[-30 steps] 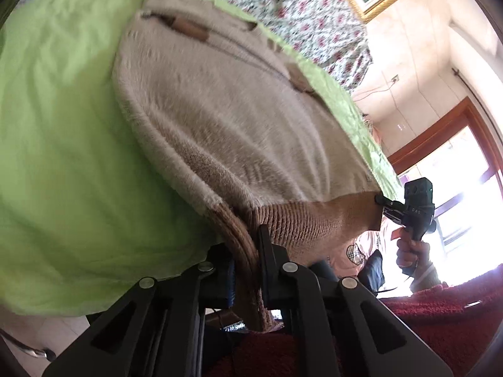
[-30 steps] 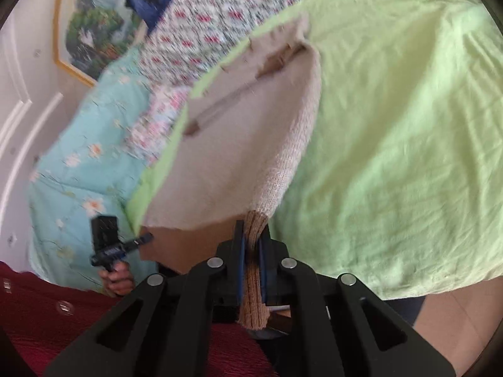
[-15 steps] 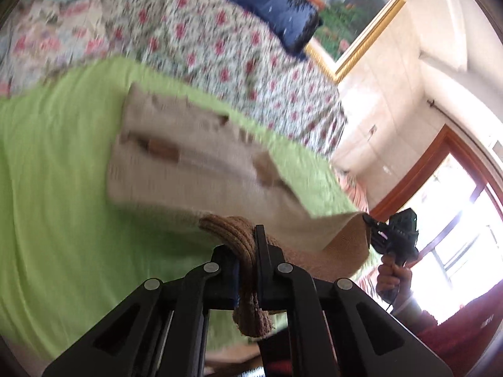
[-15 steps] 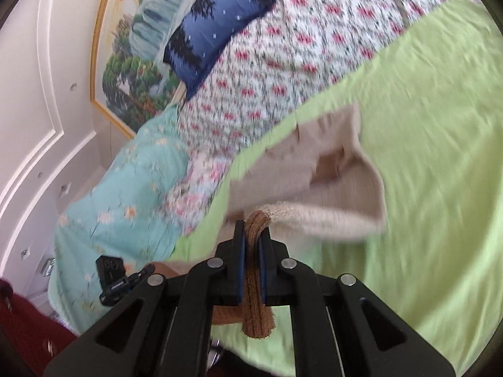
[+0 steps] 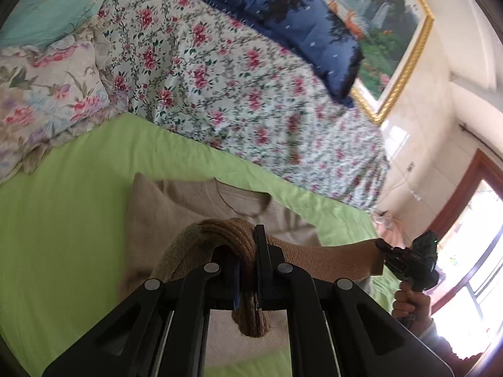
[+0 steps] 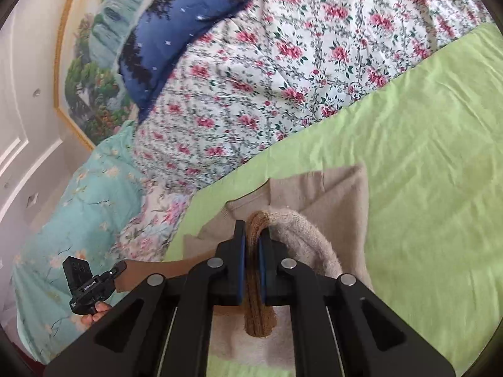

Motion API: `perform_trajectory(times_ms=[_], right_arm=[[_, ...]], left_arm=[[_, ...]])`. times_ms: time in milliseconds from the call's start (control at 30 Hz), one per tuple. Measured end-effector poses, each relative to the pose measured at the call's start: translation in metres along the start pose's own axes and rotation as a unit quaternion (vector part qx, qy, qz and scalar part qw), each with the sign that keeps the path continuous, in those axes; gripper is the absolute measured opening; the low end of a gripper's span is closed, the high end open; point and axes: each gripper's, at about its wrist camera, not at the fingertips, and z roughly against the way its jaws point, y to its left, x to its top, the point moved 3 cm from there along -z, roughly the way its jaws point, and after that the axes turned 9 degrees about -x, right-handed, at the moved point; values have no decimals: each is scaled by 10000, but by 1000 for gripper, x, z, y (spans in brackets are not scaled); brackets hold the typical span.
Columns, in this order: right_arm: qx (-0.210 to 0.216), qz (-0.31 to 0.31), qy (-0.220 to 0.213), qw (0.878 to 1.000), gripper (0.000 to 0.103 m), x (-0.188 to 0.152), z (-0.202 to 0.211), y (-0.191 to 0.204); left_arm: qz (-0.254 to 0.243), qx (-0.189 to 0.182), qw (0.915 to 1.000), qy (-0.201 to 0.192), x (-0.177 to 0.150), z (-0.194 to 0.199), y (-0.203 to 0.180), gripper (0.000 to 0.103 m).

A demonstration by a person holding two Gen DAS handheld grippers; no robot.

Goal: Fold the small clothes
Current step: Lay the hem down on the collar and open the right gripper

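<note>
A small beige knit sweater with a brown ribbed hem lies on a green sheet. My left gripper is shut on one corner of the brown hem, held above the sweater's upper part near the neckline. My right gripper is shut on the other hem corner, above the sweater. The hem stretches between the two grippers. The right gripper also shows in the left wrist view, and the left gripper in the right wrist view.
A floral quilt and a blue pillow lie beyond the green sheet. A turquoise floral blanket lies left in the right wrist view. A framed painting hangs on the wall; a window is at right.
Both grippers have carried the brown hem up and forward over the sweater toward its neckline, folding the lower part over the upper part. Both stay shut on the hem.
</note>
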Motion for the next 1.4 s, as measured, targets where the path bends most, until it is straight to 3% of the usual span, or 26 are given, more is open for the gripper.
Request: perform_trajectory(times_ms=[233, 433, 533, 633, 667, 733, 800, 867, 967, 1067, 1133, 1167, 1233, 1300, 1400], right_arm=[[-611, -11, 336, 9976, 8, 17, -72, -28], [-1073, -67, 785, 9911, 10, 5, -119, -52], [-1197, -291, 888, 9884, 14, 0, -121, -61], [-1423, -152, 551, 9882, 21, -2, -93, -50], [-1468, 60, 386, 9884, 21, -4, -82, -39], [-1254, 527, 298, 9903, 21, -15, -69, -10], [-772, 1208, 675, 9874, 21, -36, -75, 26], [-452, 1856, 1371, 9720, 21, -61, -97, 55], [-383, 2293, 2079, 9501, 21, -83, -134, 70], [-550, 2214, 2496, 9411, 19, -79, -173, 56], [-728, 2233, 2340, 9434, 19, -62, -188, 46], [-913, 2164, 2191, 9470, 19, -50, -195, 39], [-1551, 1812, 1763, 9550, 19, -18, -205, 16], [-1970, 1423, 1323, 9610, 19, 8, -203, -6], [-2210, 823, 998, 9667, 19, 27, -189, -34]], left_arm=[[283, 354, 9989, 88, 25, -71, 59, 6], [525, 730, 9948, 472, 15, -122, 109, 6], [716, 835, 9910, 759, 1, -138, 126, 8], [831, 625, 9914, 800, -13, -129, 118, 17], [784, 580, 9918, 823, -18, -126, 113, 26], [621, 370, 9929, 942, -36, -119, 88, 37], [483, 107, 9926, 1112, -49, -118, 66, 39], [221, -166, 9902, 1372, -64, -128, 39, 40], [6, -161, 9862, 1645, -69, -148, 24, 40], [49, 72, 9856, 1692, -58, -162, 41, 38], [83, 288, 9844, 1731, -47, -168, 60, 34], [56, 448, 9839, 1727, -40, -172, 69, 27], [-19, 885, 9827, 1629, -19, -177, 92, 25], [158, 1000, 9834, 1504, 0, -180, 113, 20], [404, 1326, 9840, 1119, 23, -167, 144, 14]])
